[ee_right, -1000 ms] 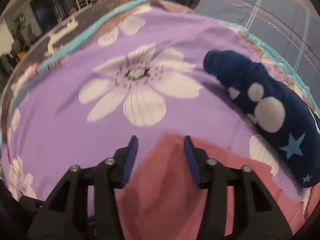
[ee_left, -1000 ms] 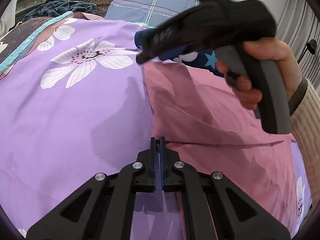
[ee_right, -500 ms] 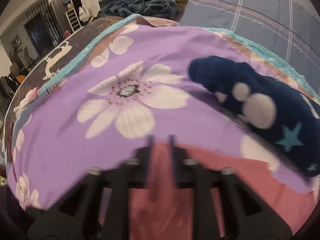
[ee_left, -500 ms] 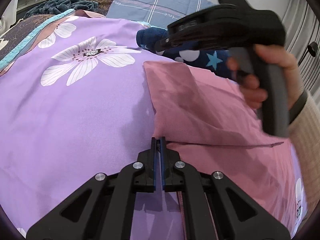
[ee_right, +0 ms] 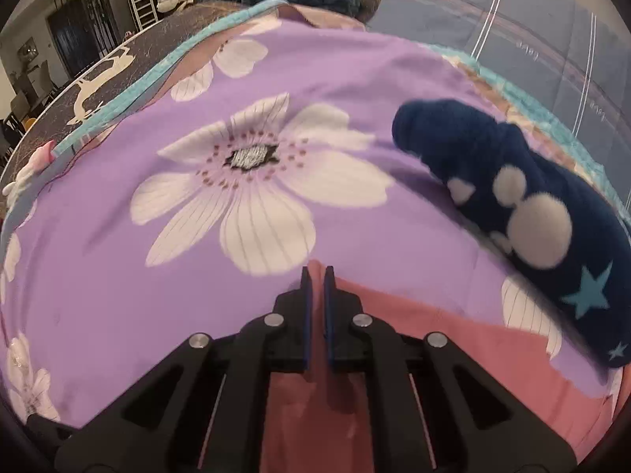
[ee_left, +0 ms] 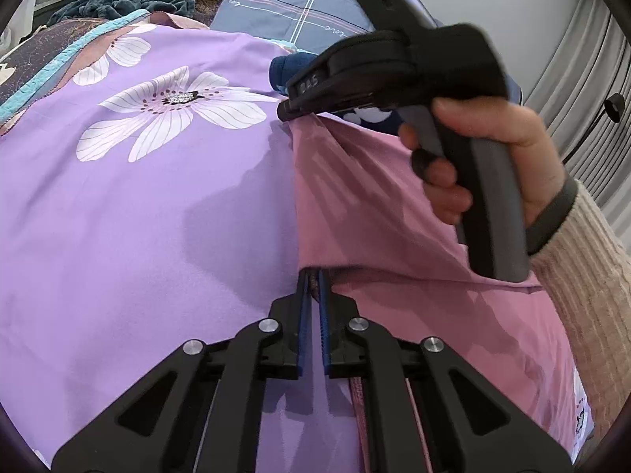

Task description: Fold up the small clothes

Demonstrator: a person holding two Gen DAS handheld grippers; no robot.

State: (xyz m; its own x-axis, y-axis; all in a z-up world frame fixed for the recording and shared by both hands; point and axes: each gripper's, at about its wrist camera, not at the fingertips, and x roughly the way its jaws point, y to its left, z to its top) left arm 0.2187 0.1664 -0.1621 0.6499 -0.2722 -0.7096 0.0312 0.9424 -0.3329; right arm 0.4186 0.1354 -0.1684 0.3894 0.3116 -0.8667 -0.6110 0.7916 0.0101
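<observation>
A pink garment (ee_left: 378,213) lies on the purple flowered bedspread (ee_left: 150,213). My left gripper (ee_left: 314,276) is shut on its near left edge, where the cloth is folded over. In the left wrist view a hand (ee_left: 493,157) holds my right gripper (ee_left: 286,112), which pinches the garment's far left corner and lifts it a little. The right wrist view shows the right gripper (ee_right: 317,274) shut on that pink corner (ee_right: 315,266), with pink cloth (ee_right: 453,335) running back under the fingers.
A dark blue fleece piece (ee_right: 512,205) with white dots and teal stars lies rolled just beyond the pink garment. A blue checked pillow (ee_left: 299,12) and a dark teal blanket (ee_left: 118,0) lie at the head of the bed. The bedspread's teal border (ee_right: 130,90) marks its left edge.
The right gripper rose off the garment's far corner, came back down and shut on it. That corner now stands pulled up. The left gripper stayed shut on the near edge.
</observation>
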